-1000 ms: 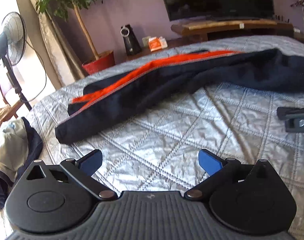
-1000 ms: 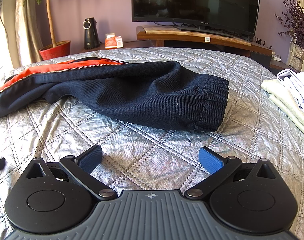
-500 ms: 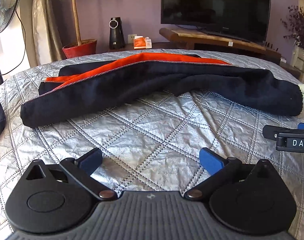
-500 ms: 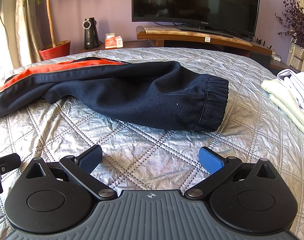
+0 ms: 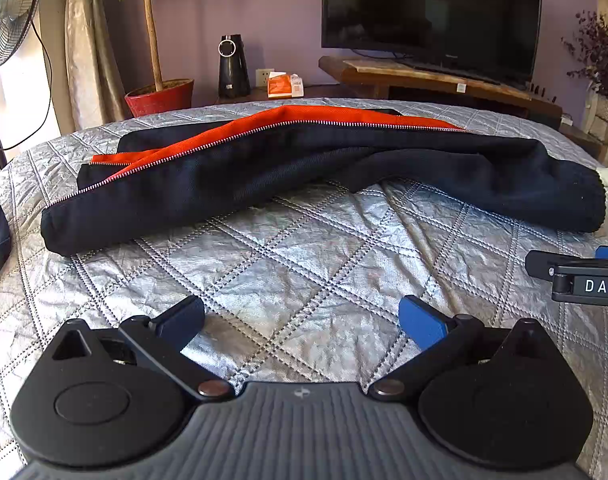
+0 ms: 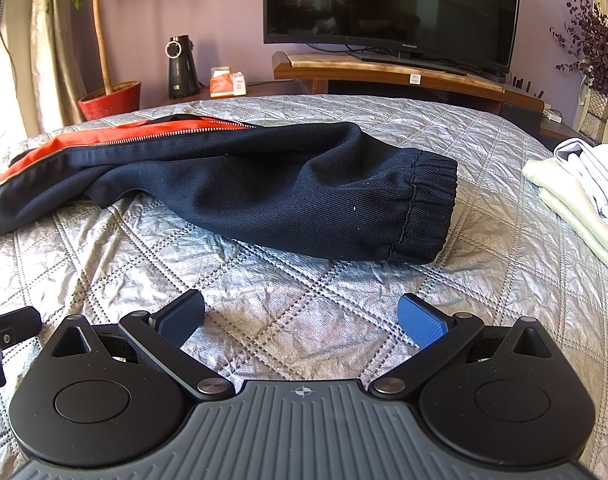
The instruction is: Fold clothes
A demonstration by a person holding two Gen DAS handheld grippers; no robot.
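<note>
Left gripper [image 5: 301,316] and right gripper [image 6: 301,314] both spread wide, empty; bare quilt [image 5: 304,248] before the dark jacket [image 5: 263,168]. Right gripper's side reads "DAS".

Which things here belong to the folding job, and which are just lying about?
Job: dark jacket with orange lining, folded pile, left gripper, right gripper, jaws open.
Background: TV, potted plant, fan, orange box.

"DAS" on right gripper [image 5: 584,276]

jacket [image 5: 304,168] across bed [image 5: 304,264] | folded pile [image 6: 576,196] R | TV [image 6: 392,4] behind
</note>
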